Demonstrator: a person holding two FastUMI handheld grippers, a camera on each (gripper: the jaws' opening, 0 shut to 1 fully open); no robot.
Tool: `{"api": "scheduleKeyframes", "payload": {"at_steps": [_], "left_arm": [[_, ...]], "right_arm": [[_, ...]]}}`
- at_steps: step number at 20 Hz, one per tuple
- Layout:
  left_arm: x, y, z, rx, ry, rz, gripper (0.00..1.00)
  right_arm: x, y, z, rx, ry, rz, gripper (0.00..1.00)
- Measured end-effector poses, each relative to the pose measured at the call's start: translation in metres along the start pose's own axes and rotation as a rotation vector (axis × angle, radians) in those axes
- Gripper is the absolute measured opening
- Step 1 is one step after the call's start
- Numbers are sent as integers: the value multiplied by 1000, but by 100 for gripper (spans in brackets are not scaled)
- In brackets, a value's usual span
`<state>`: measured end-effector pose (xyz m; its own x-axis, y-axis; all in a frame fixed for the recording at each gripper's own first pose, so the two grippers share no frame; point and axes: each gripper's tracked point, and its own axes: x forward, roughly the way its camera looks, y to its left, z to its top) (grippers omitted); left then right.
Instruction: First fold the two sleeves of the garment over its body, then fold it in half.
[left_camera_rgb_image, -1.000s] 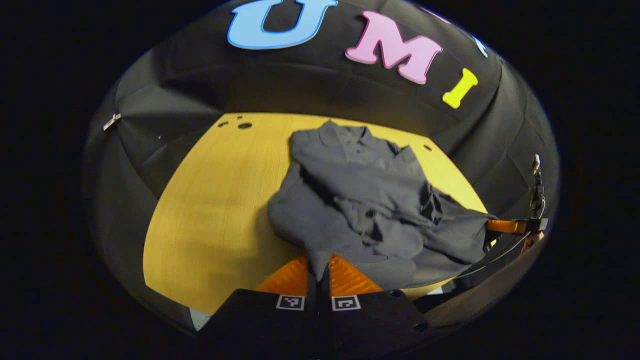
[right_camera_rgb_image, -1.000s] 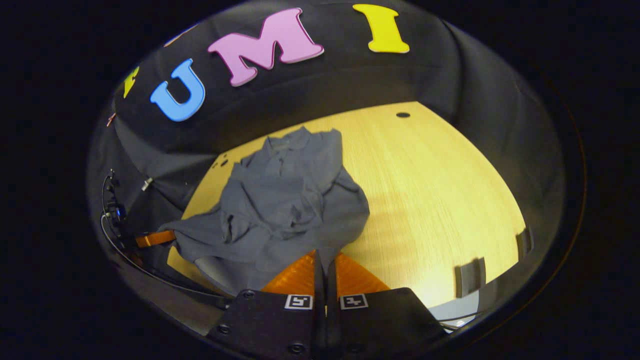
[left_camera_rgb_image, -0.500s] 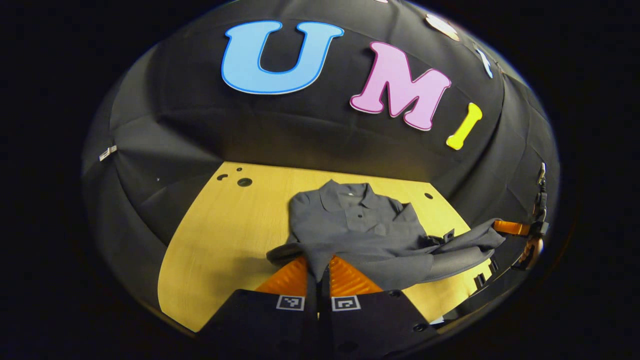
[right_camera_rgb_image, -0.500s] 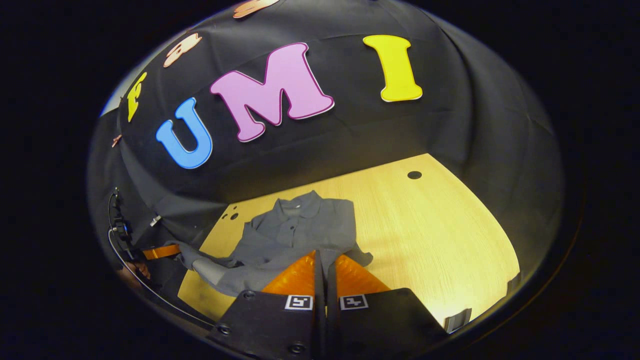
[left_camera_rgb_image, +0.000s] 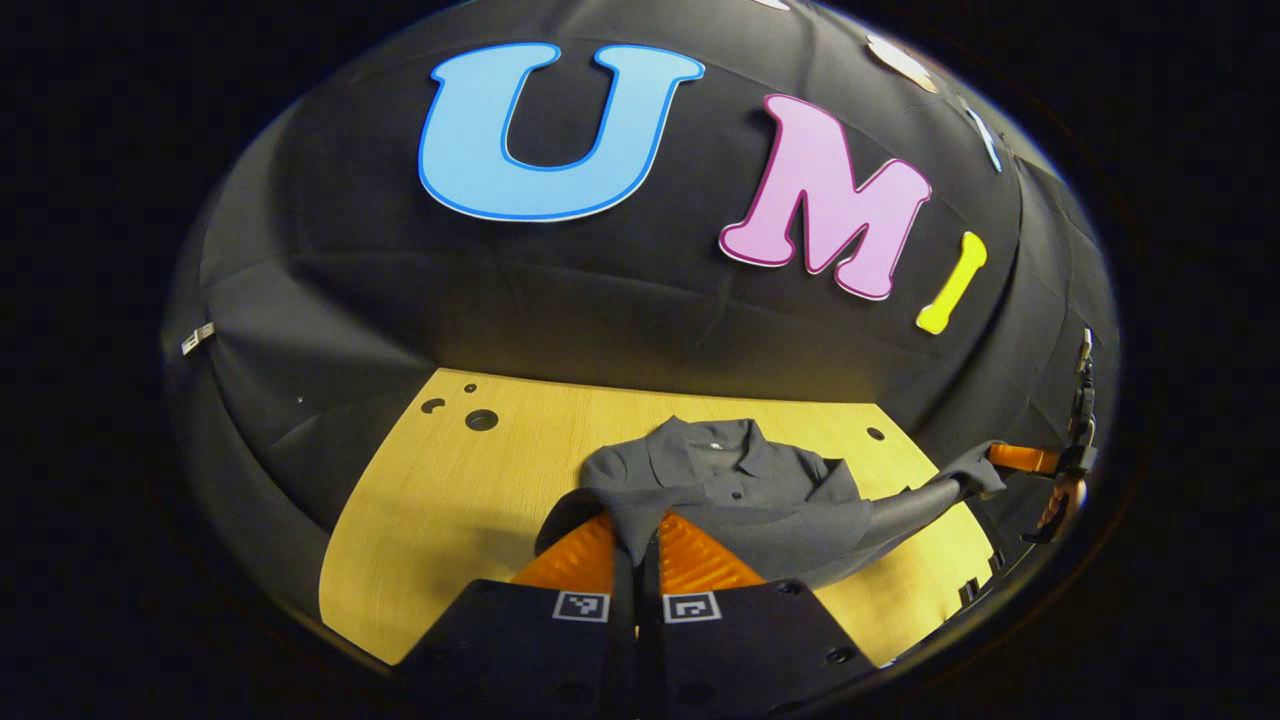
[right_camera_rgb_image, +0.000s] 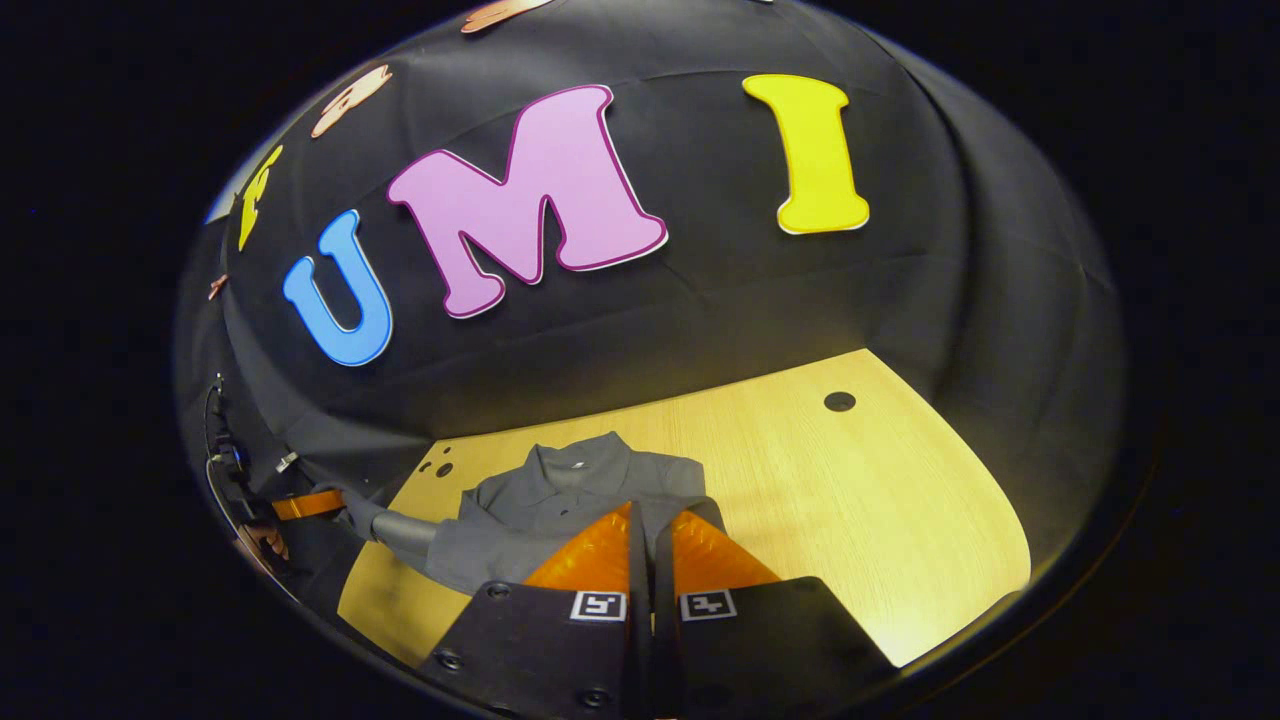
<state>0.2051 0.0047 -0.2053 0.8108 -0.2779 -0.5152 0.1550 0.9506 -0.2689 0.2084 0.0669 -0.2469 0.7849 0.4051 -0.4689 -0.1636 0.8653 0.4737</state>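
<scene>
Two grippers each pinch a corner of the grey polo garment, which lies on the yellow wooden surface with its collar toward the black cloth wall at 12 o'clock. In the left gripper view, the left gripper has its fingers closed narrow on a fold of the fabric's near edge, the cloth rising between them. From there the lifted edge stretches toward 3 o'clock, where the right gripper holds the other corner clear of the surface, with part of a hand just beside it. In the right gripper view, the right gripper likewise has its fingers pressed together on the fabric at 6 o'clock, and the lifted edge runs off toward 9 o'clock to the left gripper. The collar and buttoned placket lie flat beyond the raised edge. Small round holes mark the surface near the wall at 10 o'clock in the left gripper view
</scene>
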Motion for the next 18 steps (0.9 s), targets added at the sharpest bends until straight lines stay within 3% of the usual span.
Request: {"api": "scheduleKeyframes", "payload": {"at_steps": [5,6,7,10,18], "left_arm": [[44,10,17,16,-23,28,5],[54,12,17,19,-23,33,5],[64,13,18,24,-25,39,5],[95,19,19,40,-32,56,5],[185,35,-18,37,18,116,5]], "right_arm": [[50,-4,14,-22,-10,-2,5],[61,-5,16,-23,-12,-6,0],[73,-7,16,-23,-11,-12,5],[110,-15,14,-16,-6,-20,5],[200,-46,-27,-71,53,-65,5]]}}
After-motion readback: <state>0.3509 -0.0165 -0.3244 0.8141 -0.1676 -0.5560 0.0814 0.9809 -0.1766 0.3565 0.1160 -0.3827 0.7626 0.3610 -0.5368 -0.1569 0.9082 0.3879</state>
